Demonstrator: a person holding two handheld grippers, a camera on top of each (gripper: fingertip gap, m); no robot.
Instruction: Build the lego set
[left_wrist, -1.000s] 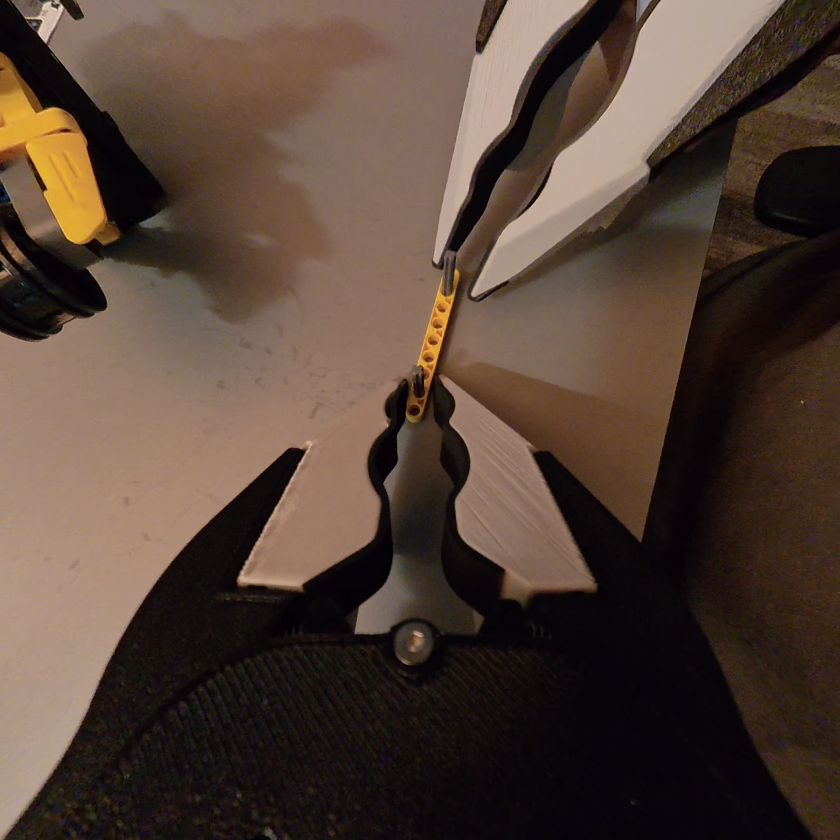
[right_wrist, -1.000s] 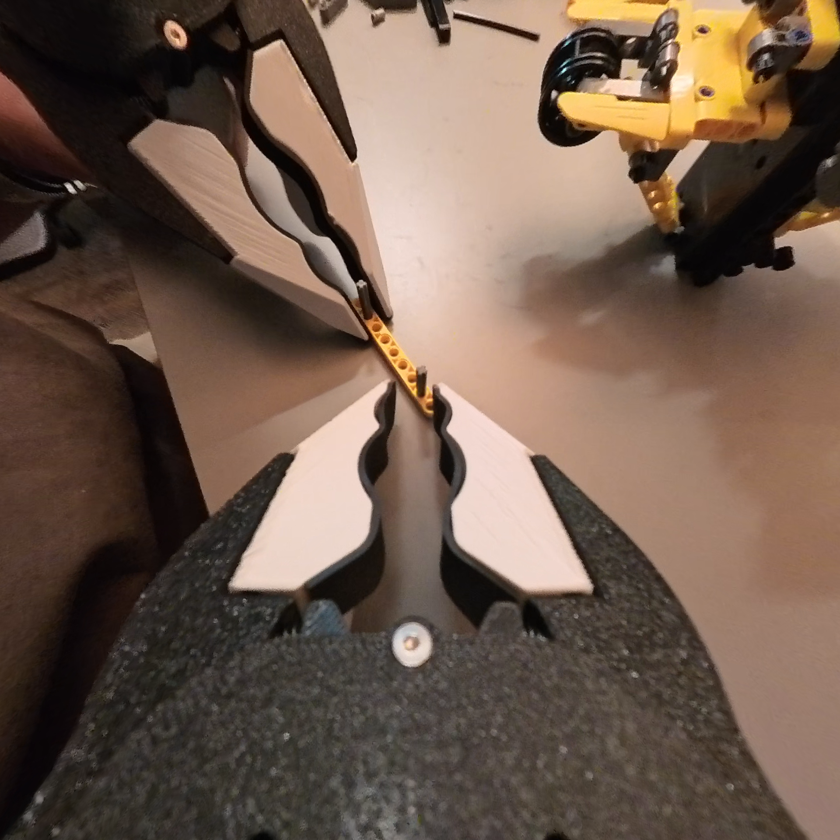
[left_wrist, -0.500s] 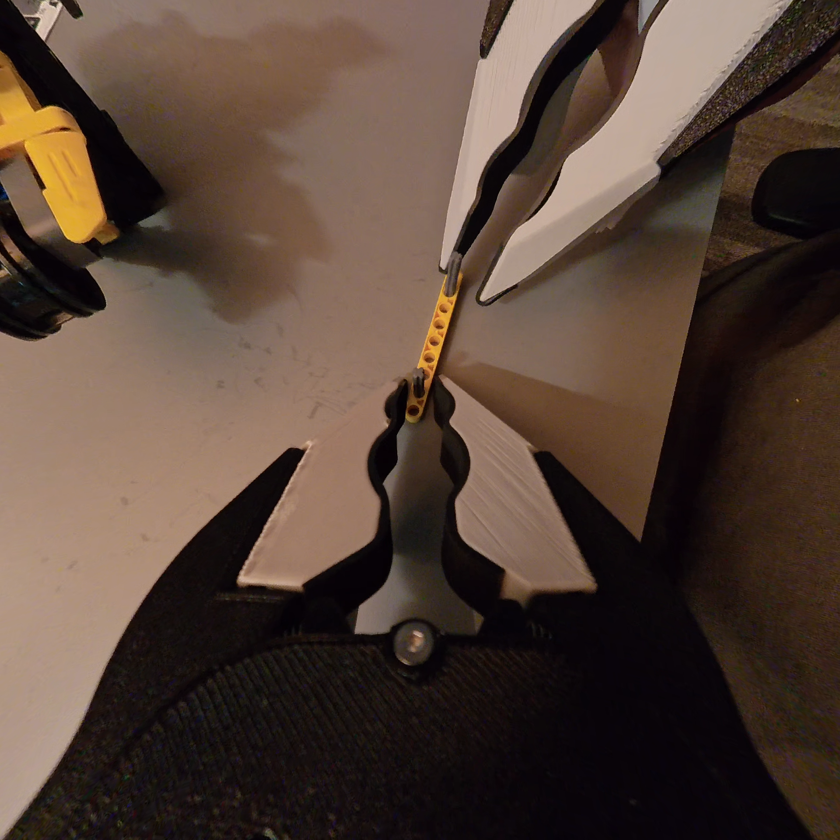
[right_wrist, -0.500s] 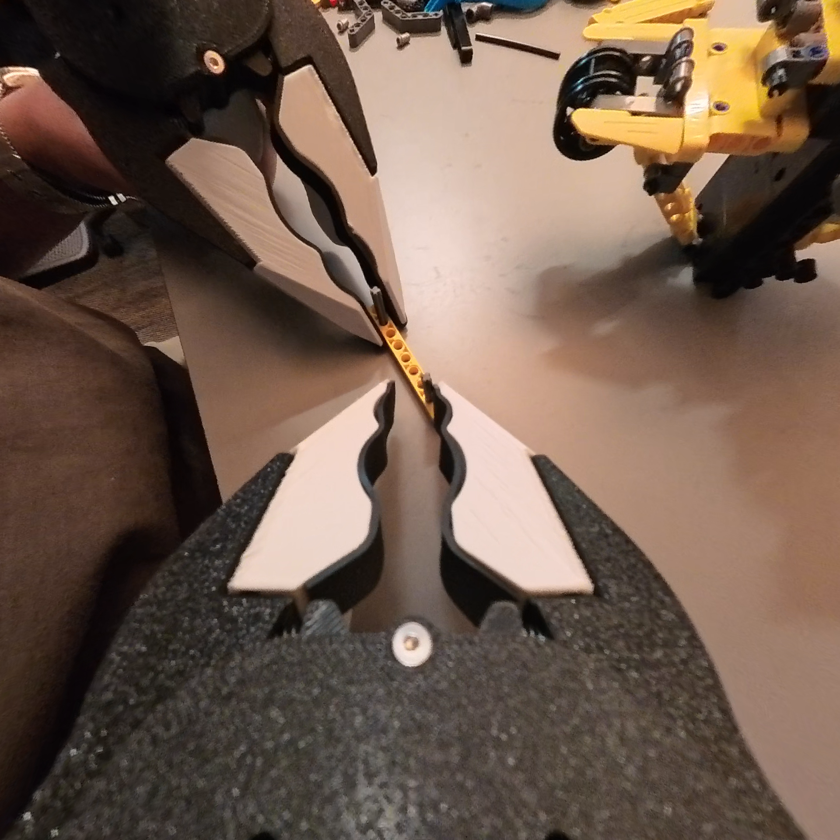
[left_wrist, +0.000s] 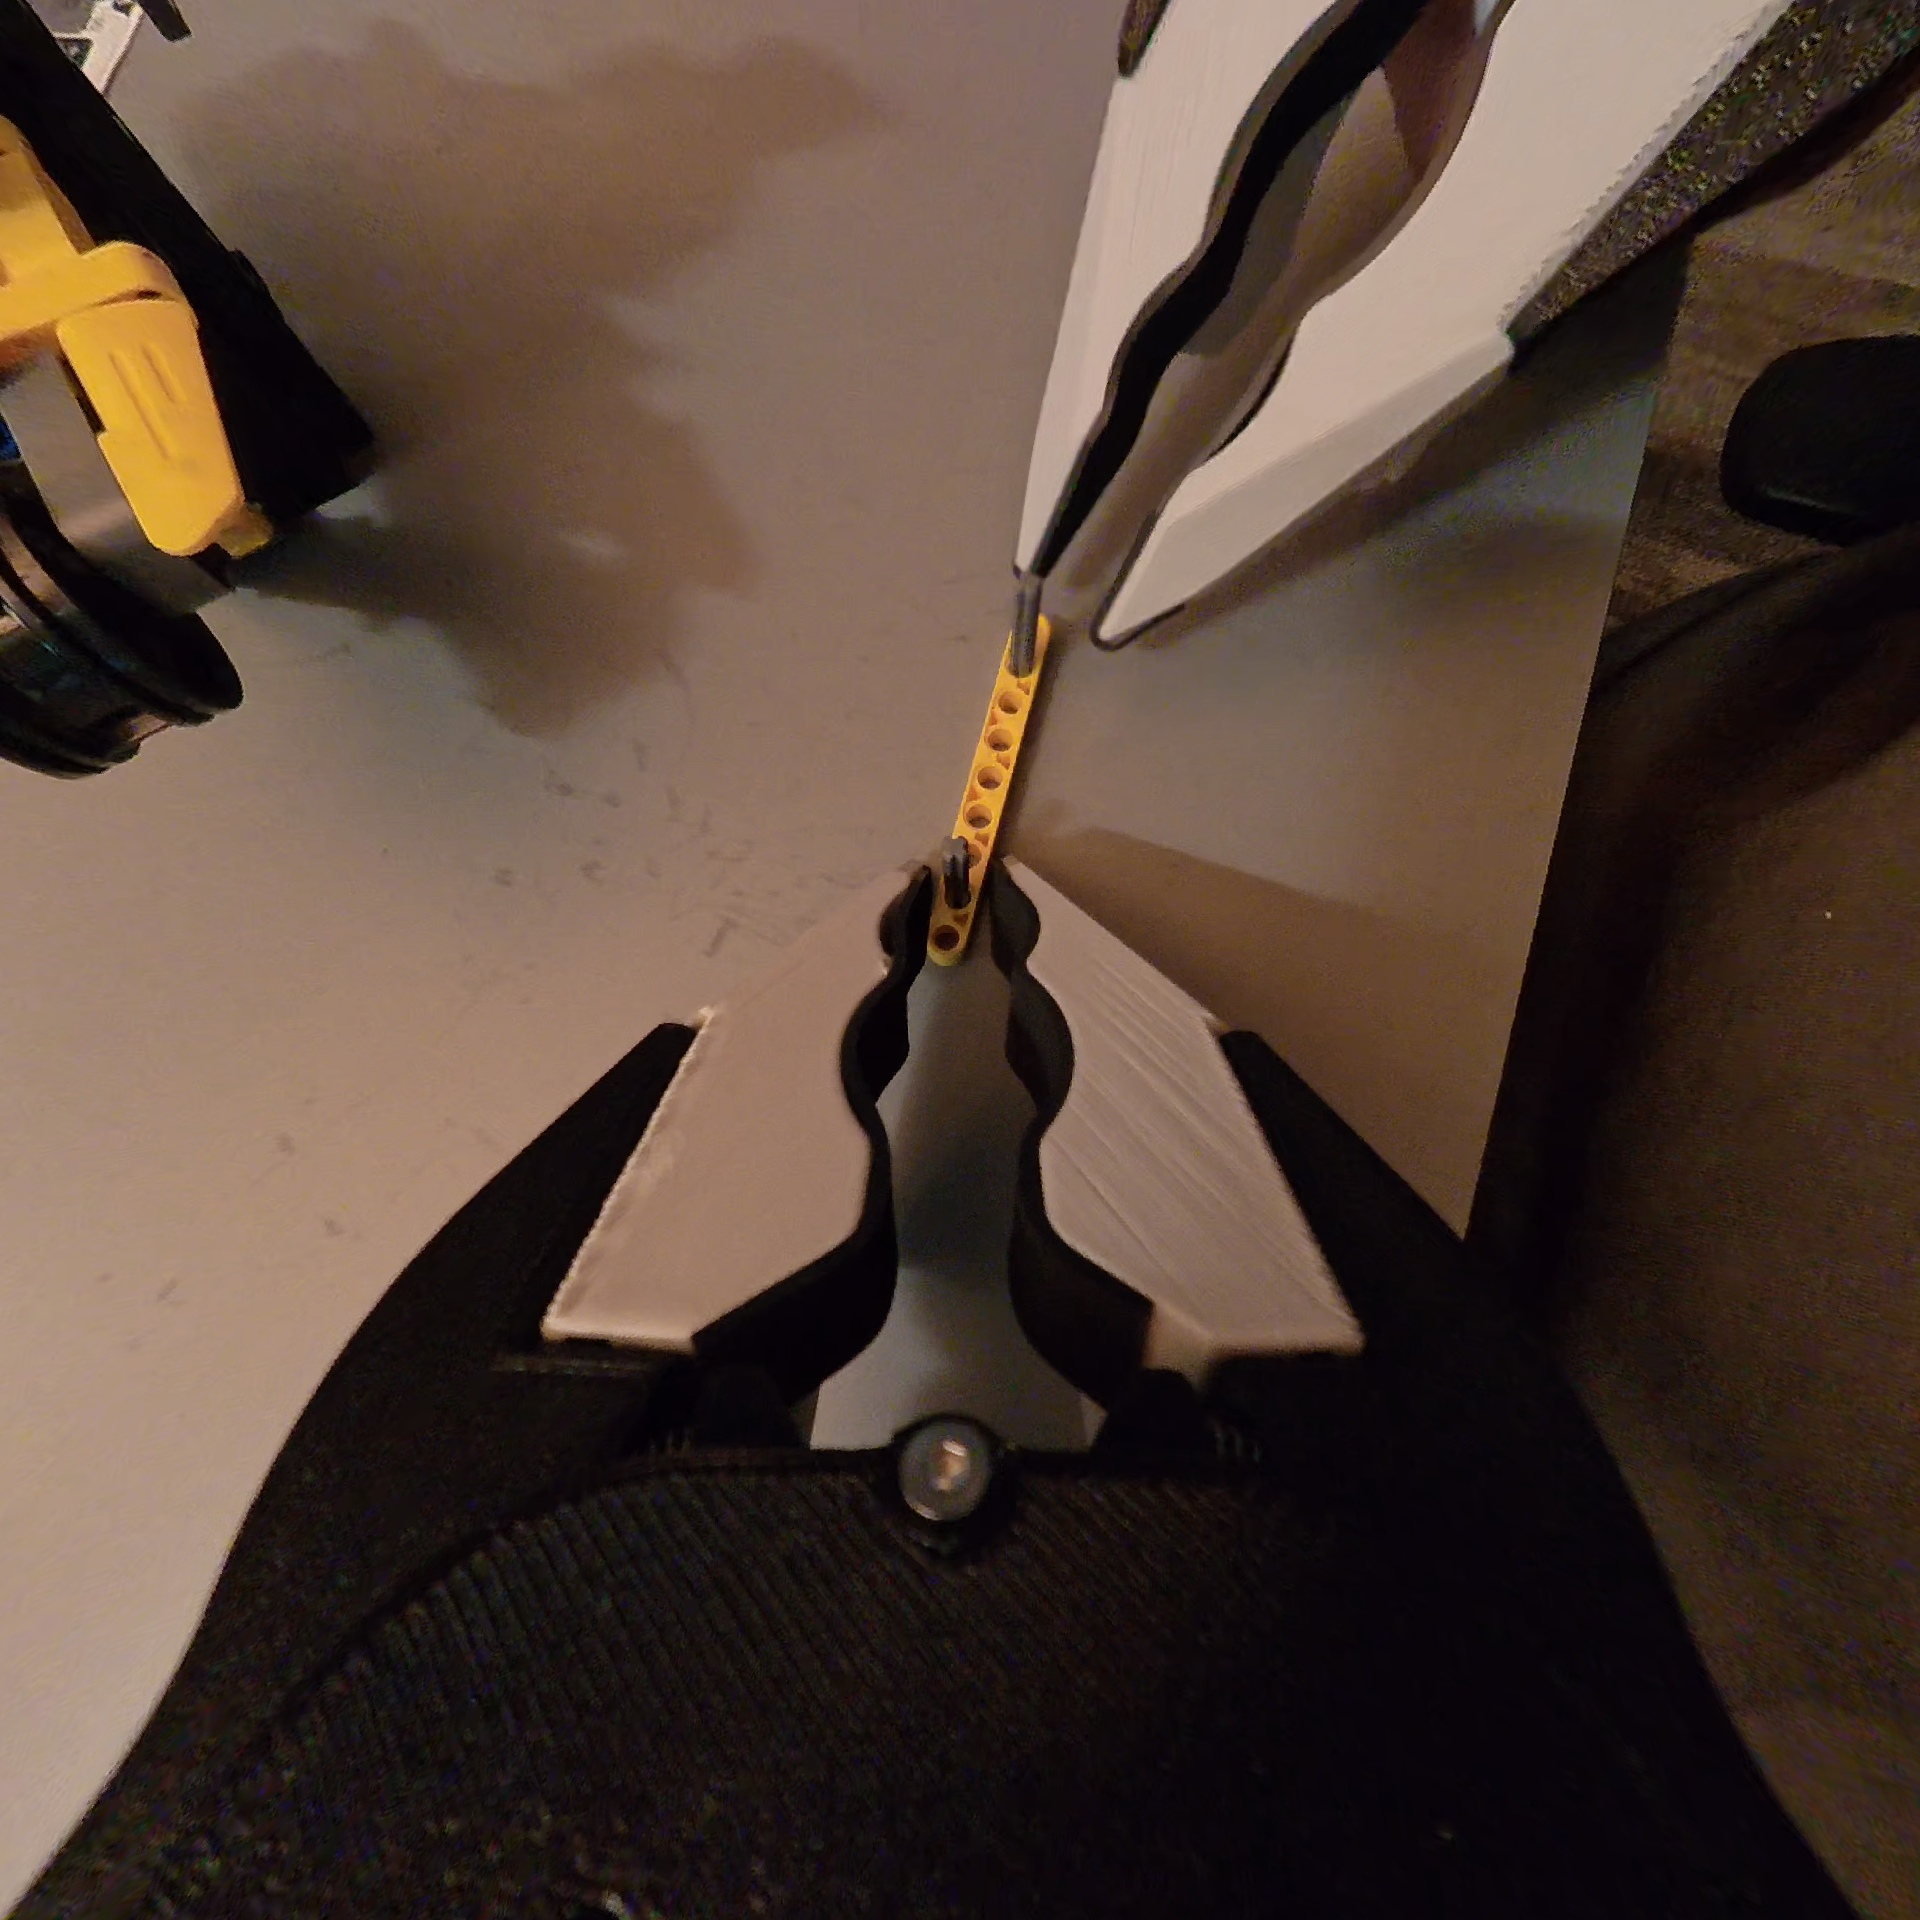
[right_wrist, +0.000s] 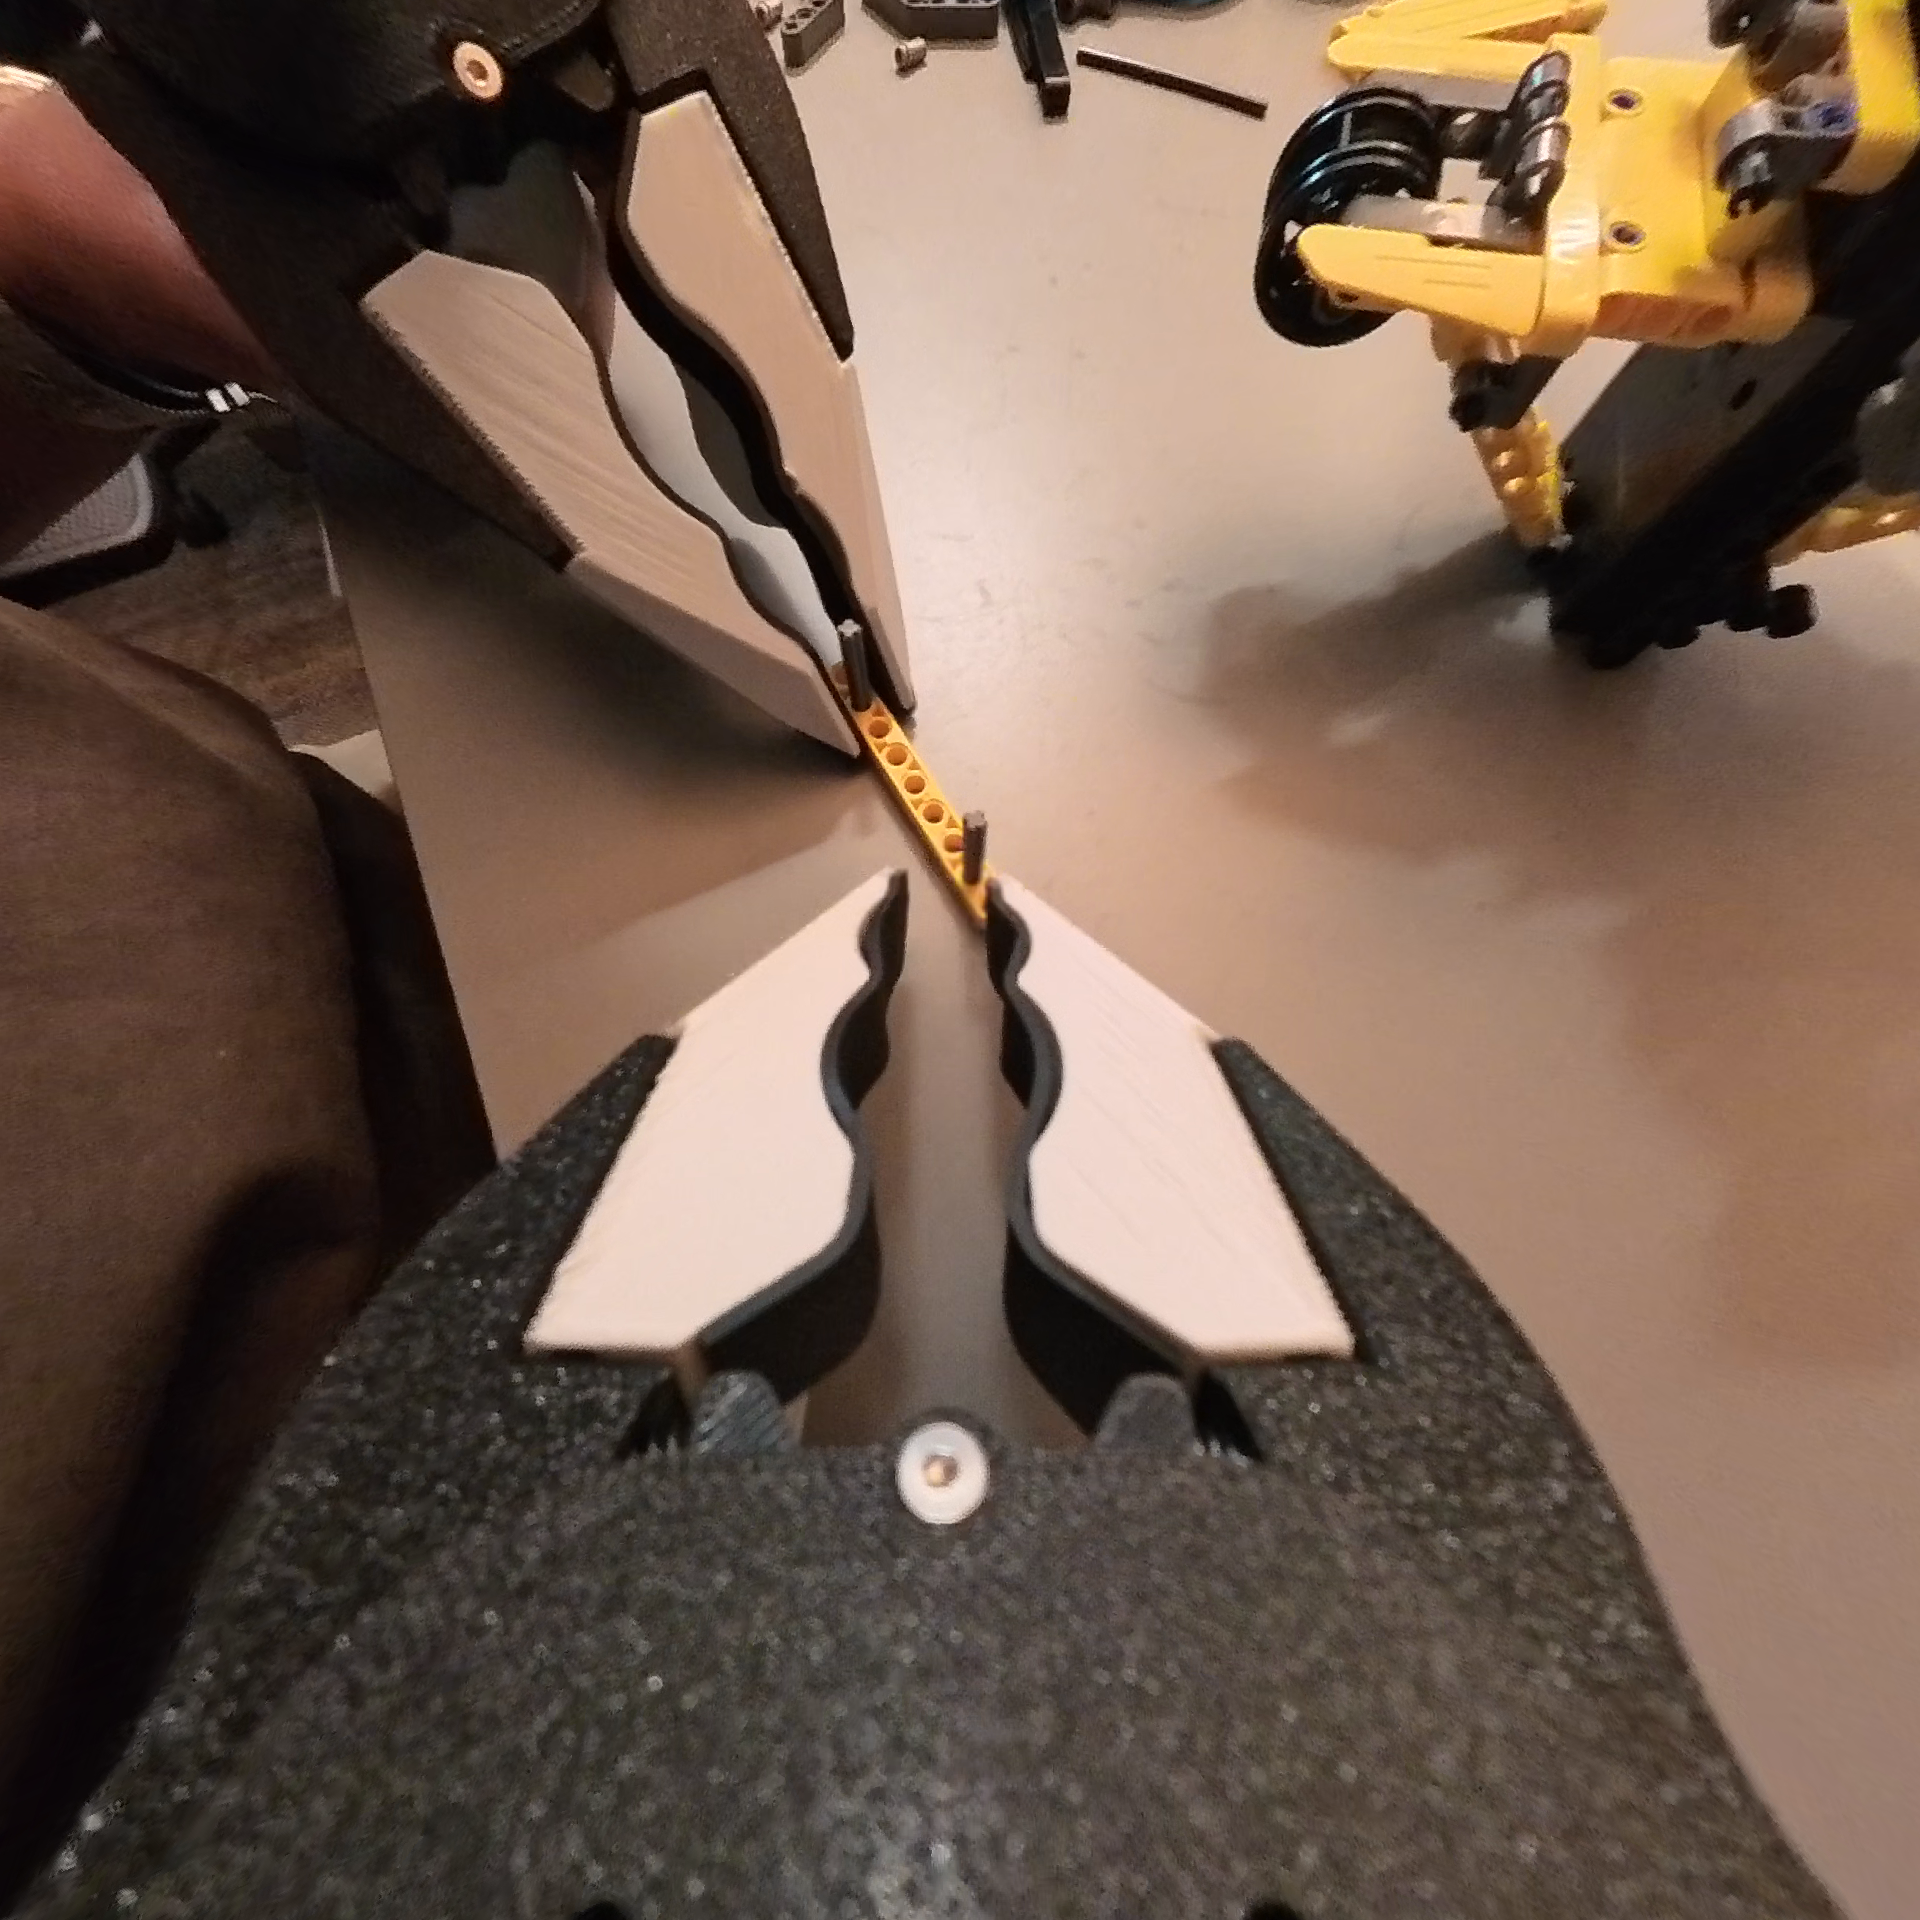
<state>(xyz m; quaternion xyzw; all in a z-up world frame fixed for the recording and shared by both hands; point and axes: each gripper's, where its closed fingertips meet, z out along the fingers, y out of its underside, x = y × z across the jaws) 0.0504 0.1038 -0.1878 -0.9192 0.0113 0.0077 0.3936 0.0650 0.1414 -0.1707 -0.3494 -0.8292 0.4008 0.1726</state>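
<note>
A thin yellow beam with a row of holes (left_wrist: 992, 748) is held just above the grey table (left_wrist: 520, 935). A dark grey pin stands in each end: one (left_wrist: 954, 868) near my left gripper, one (left_wrist: 1027, 613) at the far end. My left gripper (left_wrist: 954, 883) is shut on the near end of the beam. In the right wrist view the beam (right_wrist: 914, 790) runs from the left gripper (right_wrist: 878, 727) to my right gripper (right_wrist: 945, 888). The right gripper is open with a narrow gap. Only its right fingertip (right_wrist: 1003, 904) touches the beam's end, beside the pin (right_wrist: 975, 842).
A yellow and black brick-built vehicle model (right_wrist: 1558, 239) stands on the table at the right, also at the left edge of the left wrist view (left_wrist: 114, 364). Small loose parts (right_wrist: 1039, 52) lie at the far edge. The table edge (left_wrist: 1538, 831) and a brown-clad person (right_wrist: 156, 987) are close by. Across from one pair of fingers to the other is roughly 5 cm.
The right gripper's jaws have parted a little off the beam's end and it has drawn back slightly. The left gripper keeps its hold on the beam and has not moved.
</note>
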